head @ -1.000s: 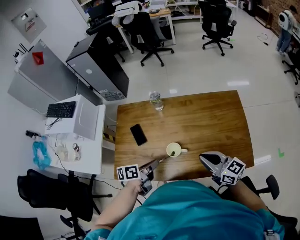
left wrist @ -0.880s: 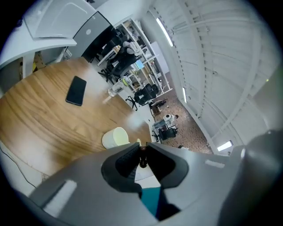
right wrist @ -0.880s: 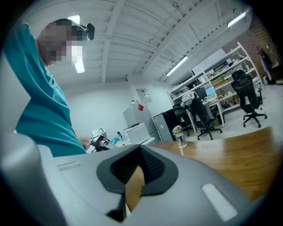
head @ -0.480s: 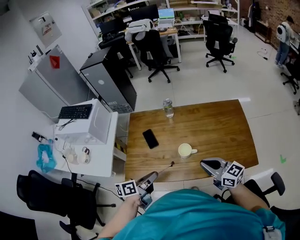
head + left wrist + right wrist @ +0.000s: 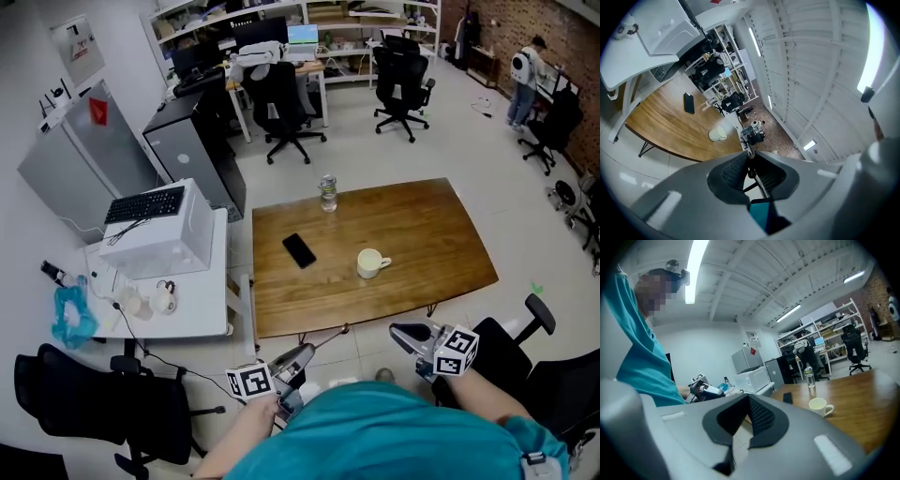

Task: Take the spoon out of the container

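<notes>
Left gripper (image 5: 302, 353) gripping spoon (image 5: 327, 337), clear of cup (image 5: 370, 263), right gripper (image 5: 401, 332) seemingly closed

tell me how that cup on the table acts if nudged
The cup looks squat, so it would probably slide on the smooth table rather than tip. Seemingly empty, so likely light; its side handle may make it swivel.

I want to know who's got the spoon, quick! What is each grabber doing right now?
Left gripper: closed on the spoon.
Right gripper: closed, holding nothing.
</notes>
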